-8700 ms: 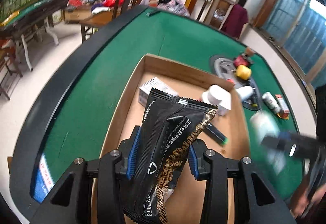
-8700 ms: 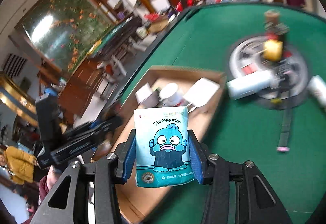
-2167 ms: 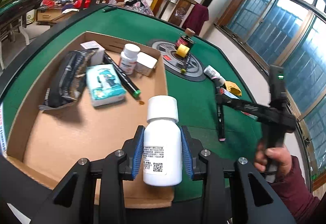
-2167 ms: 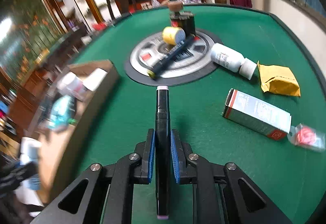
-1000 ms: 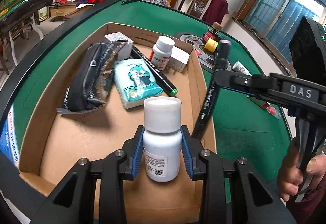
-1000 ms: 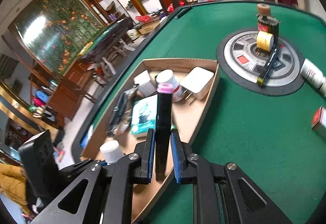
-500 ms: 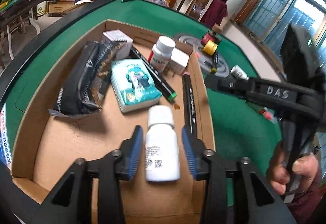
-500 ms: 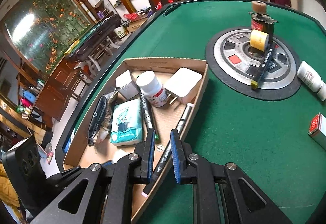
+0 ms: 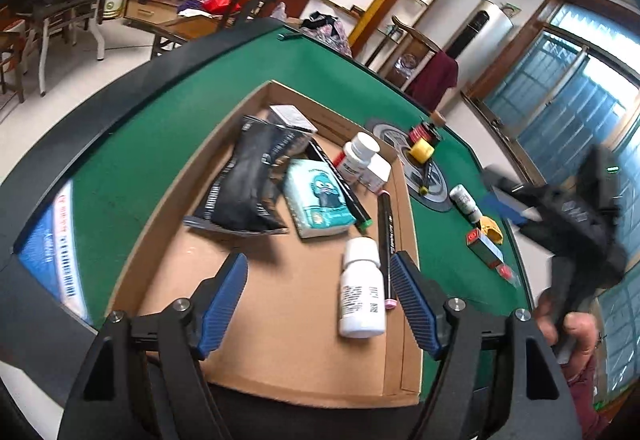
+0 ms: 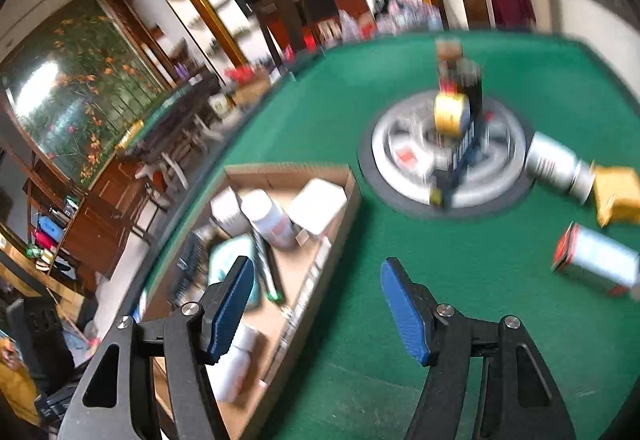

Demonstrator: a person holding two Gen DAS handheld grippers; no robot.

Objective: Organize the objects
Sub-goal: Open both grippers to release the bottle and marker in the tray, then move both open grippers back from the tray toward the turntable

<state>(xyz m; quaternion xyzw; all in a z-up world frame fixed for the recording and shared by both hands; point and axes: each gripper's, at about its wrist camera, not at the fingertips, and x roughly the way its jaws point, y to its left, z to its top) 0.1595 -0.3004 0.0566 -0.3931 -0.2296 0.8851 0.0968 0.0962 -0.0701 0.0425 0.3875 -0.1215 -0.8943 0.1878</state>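
Both pairs of jaws are opening with nothing between their ribbed blue pads: the left gripper (image 9: 320, 294) stands over the shallow cardboard box (image 9: 412, 240), the right gripper (image 10: 316, 304) over the green felt table (image 10: 460, 280) just right of it. Inside the box a white plastic bottle (image 9: 361, 294) with a printed label lies on its side, touching a slim black marker (image 9: 386, 236) with pink ends. Farther in lie a crinkled black foil pouch (image 9: 244, 188), a soft teal tissue pack (image 9: 318, 202) with a cartoon face; its lettering is too small to read.
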